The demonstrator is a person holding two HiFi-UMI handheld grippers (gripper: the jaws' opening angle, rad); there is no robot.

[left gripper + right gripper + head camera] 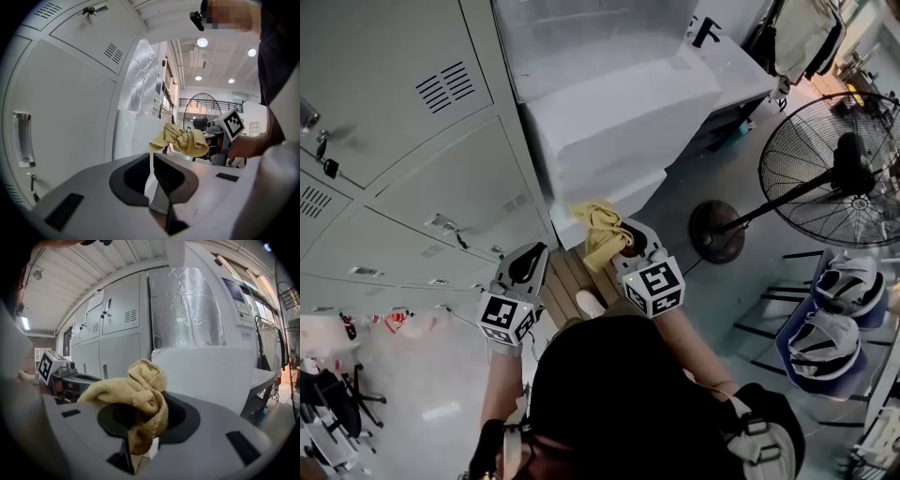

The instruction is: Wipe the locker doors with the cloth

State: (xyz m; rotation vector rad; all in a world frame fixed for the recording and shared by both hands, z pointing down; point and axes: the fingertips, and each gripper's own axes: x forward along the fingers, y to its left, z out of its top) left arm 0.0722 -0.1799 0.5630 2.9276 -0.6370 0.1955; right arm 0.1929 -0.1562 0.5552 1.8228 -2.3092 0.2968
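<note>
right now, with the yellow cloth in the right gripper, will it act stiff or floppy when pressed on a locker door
Probably floppy: the cloth droops in bunched folds over the right gripper, whose jaws pinch it. It looks like light terry, so it should flatten against a locker door and likely drag rather than slide.

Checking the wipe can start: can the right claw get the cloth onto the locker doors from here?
Probably yes: the right claw grips the cloth, and nothing stands between it and the locker doors.
</note>
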